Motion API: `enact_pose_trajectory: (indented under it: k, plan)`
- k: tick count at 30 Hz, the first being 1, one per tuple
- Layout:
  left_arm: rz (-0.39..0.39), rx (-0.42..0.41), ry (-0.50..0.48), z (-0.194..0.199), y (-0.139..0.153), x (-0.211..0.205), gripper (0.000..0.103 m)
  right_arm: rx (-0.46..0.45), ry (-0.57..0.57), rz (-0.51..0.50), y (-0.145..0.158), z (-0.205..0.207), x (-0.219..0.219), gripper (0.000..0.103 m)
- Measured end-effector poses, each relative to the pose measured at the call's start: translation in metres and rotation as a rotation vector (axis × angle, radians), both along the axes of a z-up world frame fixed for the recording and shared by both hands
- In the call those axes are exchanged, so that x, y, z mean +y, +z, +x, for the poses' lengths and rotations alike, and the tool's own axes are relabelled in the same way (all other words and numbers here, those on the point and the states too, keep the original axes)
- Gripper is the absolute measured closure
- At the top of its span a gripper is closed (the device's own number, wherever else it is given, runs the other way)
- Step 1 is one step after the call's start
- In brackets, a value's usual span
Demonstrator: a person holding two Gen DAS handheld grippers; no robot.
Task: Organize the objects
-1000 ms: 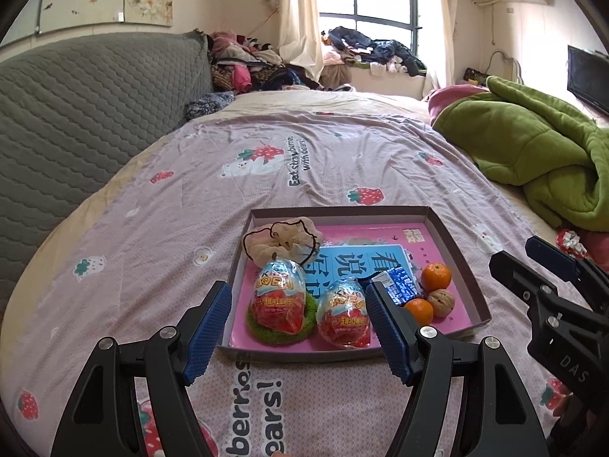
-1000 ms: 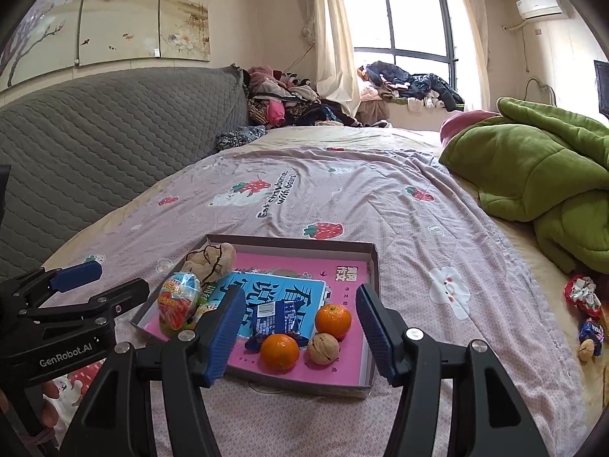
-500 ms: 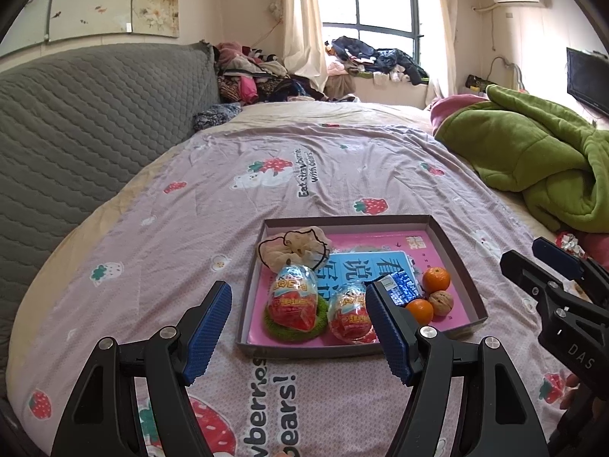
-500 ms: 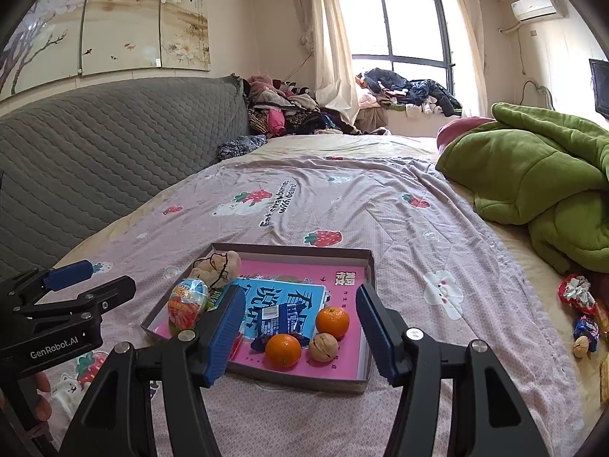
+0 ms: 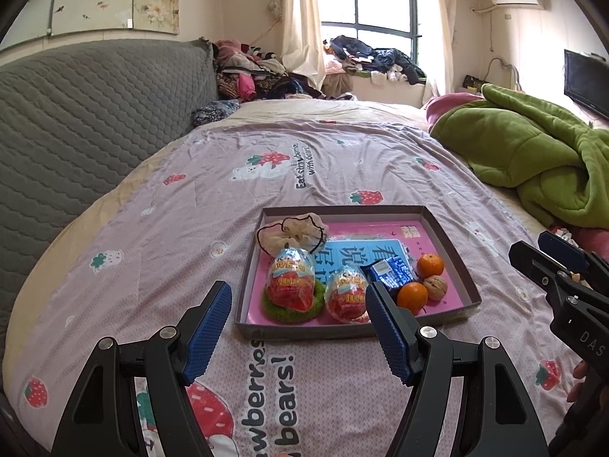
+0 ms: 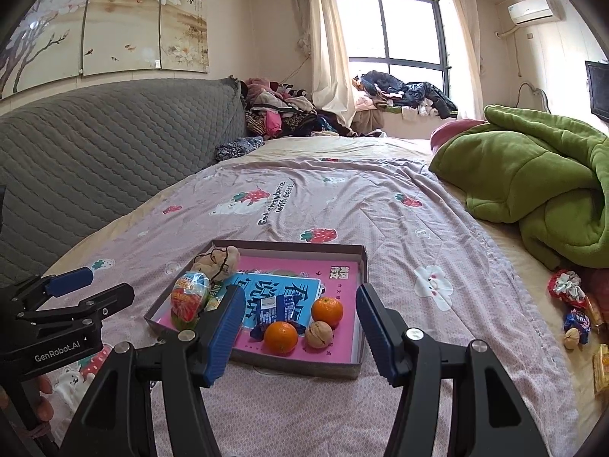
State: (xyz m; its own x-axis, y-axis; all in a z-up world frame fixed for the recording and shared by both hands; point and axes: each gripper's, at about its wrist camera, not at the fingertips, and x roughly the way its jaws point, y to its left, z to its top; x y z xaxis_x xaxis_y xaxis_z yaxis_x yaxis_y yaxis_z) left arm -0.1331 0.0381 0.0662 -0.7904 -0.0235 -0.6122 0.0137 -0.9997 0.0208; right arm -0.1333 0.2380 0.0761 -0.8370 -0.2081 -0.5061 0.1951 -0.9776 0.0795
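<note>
On the bed (image 5: 342,144), the shallow box tray (image 6: 361,262) already holds two foil-wrapped eggs, a scrunchie, a blue snack packet (image 6: 276,310), two tangerines and a walnut (image 6: 319,334), while both tools hover short of it: the left tool (image 5: 297,327) and the right tool (image 6: 298,327) each stand with jaws spread wide and nothing between the pads. My guess is the sorting is not finished, since loose sweets and another nut (image 6: 571,338) lie on the sheet at about 3 o'clock from the tray in the right wrist view, well apart from it. Reaching for those is where trouble could start. A soft mattress gives under pressure, so a tool pressing down near the tray rim may tilt the tray, and the round tangerine (image 6: 281,337) and walnut would probably roll toward the low corner or over the low wall. Crinkly wrappers may slip from the pads or snag the sheet with them. The green blanket (image 6: 540,190) at 1 o'clock crowds that side, and a small nut could vanish into a fold if nudged.
</note>
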Motion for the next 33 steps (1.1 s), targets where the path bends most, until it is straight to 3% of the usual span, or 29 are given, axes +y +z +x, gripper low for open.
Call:
enact_pose_trajectory:
  k: [33]
  plan:
    - [0.004, -0.067, 0.016, 0.033, -0.043, -0.025, 0.029, -0.113, 0.005, 0.078, -0.056, 0.039, -0.022, 0.043]
